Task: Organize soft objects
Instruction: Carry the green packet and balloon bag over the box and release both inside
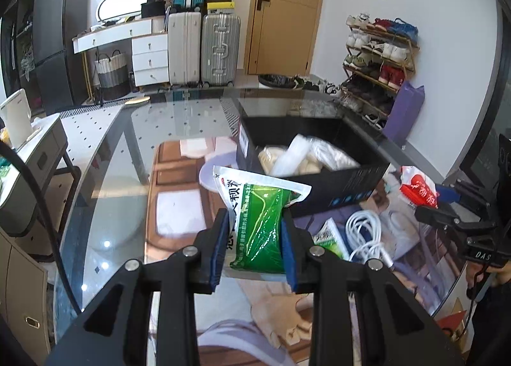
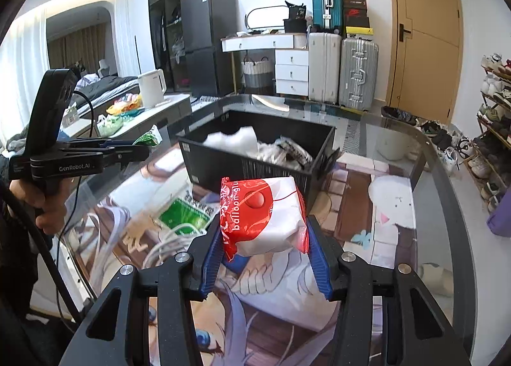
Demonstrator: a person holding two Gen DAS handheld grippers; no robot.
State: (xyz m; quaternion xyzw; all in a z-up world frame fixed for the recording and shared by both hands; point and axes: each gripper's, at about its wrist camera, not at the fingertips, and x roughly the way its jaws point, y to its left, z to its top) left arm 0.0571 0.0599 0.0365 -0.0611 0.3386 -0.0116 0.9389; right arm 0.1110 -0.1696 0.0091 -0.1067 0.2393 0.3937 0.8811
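a person's two hand-held black grippers with blue pads each lift a soft packet above a glass-topped table [image 1: 134,148] in a cluttered room. the left gripper [image 1: 254,247] pinches a green-and-white plastic pouch printed with dark characters [image 1: 260,222], its pads pressed against both sides of the pouch, which hangs clear of the table and juts up toward the near wall of a black rectangular storage bin [image 1: 335,187]. the right gripper [image 2: 265,257] clamps a red-and-white plastic-wrapped soft pack lettered "balloon" [image 2: 265,215], held off the table just short of the same black bin [image 2: 242,164].

the bin stands on the glass, and already holds white and cream soft items in clear wrapping [image 1: 306,155]. on the table beside the bin, between the two grippers, lie a coiled white cable [image 1: 364,235] and a second small green-and-white packet [image 1: 330,236].

seen from the right wrist, the left gripper [image 2: 134,145] reaches in from the left, a hand [image 2: 48,206] wrapped around its handle, with the tip of the green pouch [image 2: 150,139] showing beyond its fingers. seen from the left wrist, the right gripper [image 1: 447,203] enters at the right edge carrying the red-and-white pack [image 1: 418,190].

behind the table stand hard-shell suitcases [image 1: 204,46], a white chest of drawers [image 1: 150,59], a tan wooden door [image 1: 287,11] and a rack of shoes [image 1: 380,59].
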